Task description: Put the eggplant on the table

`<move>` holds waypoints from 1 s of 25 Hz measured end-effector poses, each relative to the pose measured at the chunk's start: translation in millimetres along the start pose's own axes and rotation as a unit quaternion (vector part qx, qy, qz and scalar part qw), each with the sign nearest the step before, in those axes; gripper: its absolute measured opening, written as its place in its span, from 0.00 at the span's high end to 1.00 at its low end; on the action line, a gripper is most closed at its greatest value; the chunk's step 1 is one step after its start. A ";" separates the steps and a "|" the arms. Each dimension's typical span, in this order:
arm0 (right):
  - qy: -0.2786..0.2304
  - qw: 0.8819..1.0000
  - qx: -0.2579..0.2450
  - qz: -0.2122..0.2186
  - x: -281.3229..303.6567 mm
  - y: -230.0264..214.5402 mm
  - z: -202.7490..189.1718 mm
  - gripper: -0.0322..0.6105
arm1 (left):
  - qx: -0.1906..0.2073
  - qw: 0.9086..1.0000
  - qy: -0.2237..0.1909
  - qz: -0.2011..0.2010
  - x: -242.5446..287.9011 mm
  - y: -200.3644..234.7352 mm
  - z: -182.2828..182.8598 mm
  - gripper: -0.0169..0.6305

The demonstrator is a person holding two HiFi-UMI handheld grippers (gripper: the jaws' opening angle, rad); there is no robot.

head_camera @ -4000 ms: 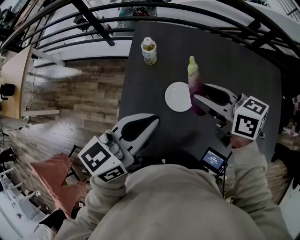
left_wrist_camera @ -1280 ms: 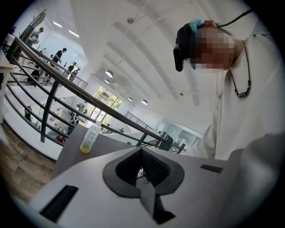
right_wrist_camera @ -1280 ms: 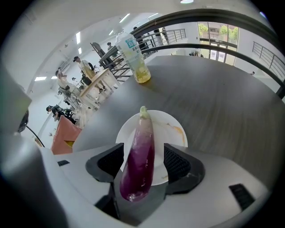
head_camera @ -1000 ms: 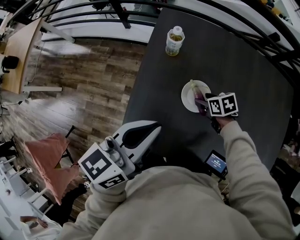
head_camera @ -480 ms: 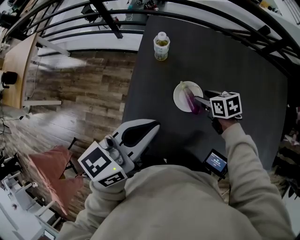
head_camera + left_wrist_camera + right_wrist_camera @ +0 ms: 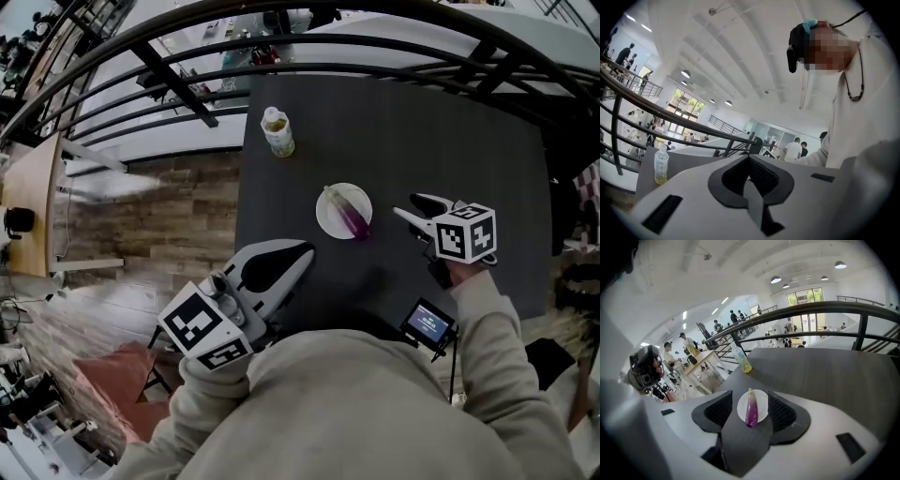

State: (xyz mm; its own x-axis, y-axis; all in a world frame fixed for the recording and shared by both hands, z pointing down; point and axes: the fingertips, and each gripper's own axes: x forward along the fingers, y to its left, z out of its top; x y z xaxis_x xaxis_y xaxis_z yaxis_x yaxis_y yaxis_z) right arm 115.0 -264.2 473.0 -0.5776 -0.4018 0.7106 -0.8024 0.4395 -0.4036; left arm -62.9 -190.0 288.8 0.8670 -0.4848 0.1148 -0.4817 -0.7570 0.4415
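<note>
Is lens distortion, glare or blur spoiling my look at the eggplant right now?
Head view: fisheye bows the railing, but the eggplant on its plate is sharp. Right gripper view: dark rounded corners, eggplant crisp at centre. Left gripper view: ceiling bright and low in contrast; the bottle is clear.

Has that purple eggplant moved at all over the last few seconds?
Yes. Four seconds ago the eggplant was at the right edge of the white plate, off it. Now it lies on the plate.
</note>
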 end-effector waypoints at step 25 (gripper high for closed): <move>-0.284 0.956 0.005 0.071 -184.7 72.1 41.6 0.93 | 0.080 0.986 0.011 -0.147 77.3 -59.4 34.9 0.97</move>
State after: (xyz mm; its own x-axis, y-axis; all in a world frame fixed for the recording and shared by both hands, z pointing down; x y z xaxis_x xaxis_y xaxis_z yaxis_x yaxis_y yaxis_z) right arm 157.5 -191.7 288.7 -0.6667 -0.7115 0.2220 -0.7100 0.5156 -0.4797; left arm 28.3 -197.9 240.4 0.9738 -0.2261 0.0225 -0.2217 -0.9235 0.3130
